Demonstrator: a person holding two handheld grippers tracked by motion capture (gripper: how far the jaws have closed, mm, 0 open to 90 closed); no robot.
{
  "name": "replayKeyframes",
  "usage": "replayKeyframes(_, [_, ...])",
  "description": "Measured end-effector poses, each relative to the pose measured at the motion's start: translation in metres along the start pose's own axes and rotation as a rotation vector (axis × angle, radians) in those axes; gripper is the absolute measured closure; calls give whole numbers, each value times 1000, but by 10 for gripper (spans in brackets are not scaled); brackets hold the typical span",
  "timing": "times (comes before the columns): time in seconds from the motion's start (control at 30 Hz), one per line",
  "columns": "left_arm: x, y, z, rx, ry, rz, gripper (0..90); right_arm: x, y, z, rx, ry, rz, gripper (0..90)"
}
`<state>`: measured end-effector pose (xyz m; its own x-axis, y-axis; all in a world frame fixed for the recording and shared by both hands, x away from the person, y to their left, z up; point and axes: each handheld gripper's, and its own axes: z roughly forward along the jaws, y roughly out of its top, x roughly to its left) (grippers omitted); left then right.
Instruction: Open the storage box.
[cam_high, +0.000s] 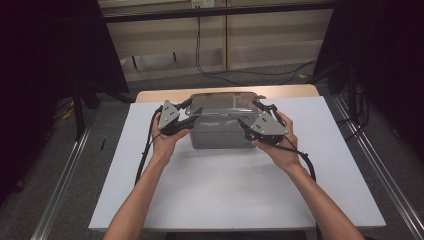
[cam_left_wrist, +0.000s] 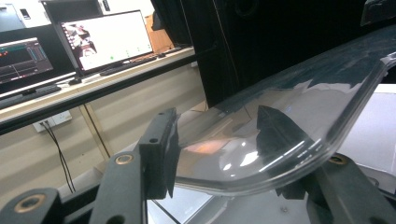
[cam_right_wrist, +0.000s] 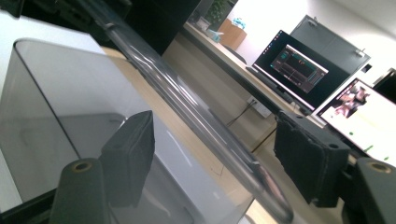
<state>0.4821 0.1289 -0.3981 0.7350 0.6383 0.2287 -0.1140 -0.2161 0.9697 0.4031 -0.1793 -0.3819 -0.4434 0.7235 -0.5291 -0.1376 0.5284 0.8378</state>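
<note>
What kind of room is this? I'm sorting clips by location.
Probably a lab or recording workspace: lit computer monitors on a long wooden bench, black curtains flanking the white table, and metal floor rails.

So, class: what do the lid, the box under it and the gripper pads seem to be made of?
Lid: probably clear glossy plastic; the left hand-held gripper's far pad shows through it, and it carries bright reflections.
Box: likely smoky translucent plastic with smooth walls and rounded corners.
Pads: matte black, perhaps rubber or foam; they show no shine.
</note>
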Motion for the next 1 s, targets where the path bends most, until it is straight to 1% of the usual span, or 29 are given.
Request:
replayKeyframes(0.03, [0, 0, 0, 1, 1, 3, 495, -4, -3, -1, -5, 6, 41, 264])
replayKeyframes(0.07, [1, 0, 0, -1, 1, 0, 495, -4, -3, -1, -5, 6, 41, 264])
replayKeyframes(0.1, [1, 1, 0, 6, 0, 6, 498, -8, -5, -1, -4, 12, 64, 258])
replayKeyframes(0.17, [2, 1, 0, -2, 0, 2, 504, -10, -8, -1, -9, 6, 96, 251])
replayKeyframes(0.2, [2, 2, 0, -1, 1, 3, 504, -10, -8, -1, -9, 6, 96, 251])
replayKeyframes(0.23, [2, 3, 1, -6, 4, -7, 505, -14, -11, 0, -11, 7, 139, 235])
replayKeyframes(0.27, [3, 4, 0, 2, 3, 1, 507, -15, -13, 0, -12, 0, 150, 214])
replayKeyframes(0.3, [3, 4, 0, 2, 3, 1, 510, -15, -13, 0, -12, 0, 150, 214])
replayKeyframes(0.33, [3, 5, 1, -6, 4, -8, 511, -19, -15, 1, -11, -17, 176, 189])
replayKeyframes(0.4, [4, 5, 1, -3, 1, -8, 511, -22, -18, 1, -13, -20, 211, 193])
replayKeyframes(0.43, [4, 5, 1, -3, 1, -8, 511, -22, -18, 1, -13, -20, 211, 193])
replayKeyframes(0.53, [5, 6, 2, -5, 0, -14, 510, -28, -22, 3, -26, -14, 269, 191])
replayKeyframes(0.57, [6, 7, 1, 2, 2, -7, 511, -29, -23, 3, -27, -10, 288, 191])
replayKeyframes(0.63, [5, 8, 2, -6, 6, -21, 511, -33, -28, 6, -24, -4, 323, 181])
replayKeyframes(0.73, [7, 11, 3, 0, 8, -15, 512, -34, -32, 8, -17, 0, 329, 187])
replayKeyframes(0.87, [8, 10, 3, -1, 7, -21, 512, -36, -33, 11, -20, 1, 341, 198])
replayKeyframes(0.93, [8, 11, 3, 2, 8, -20, 512, -39, -34, 12, -20, -2, 343, 213])
replayKeyframes(0.97, [8, 11, 3, 2, 10, -21, 512, -43, -34, 14, -28, -7, 351, 219])
replayKeyframes(1.0, [8, 12, 3, 2, 9, -22, 513, -44, -33, 15, -26, -4, 345, 222])
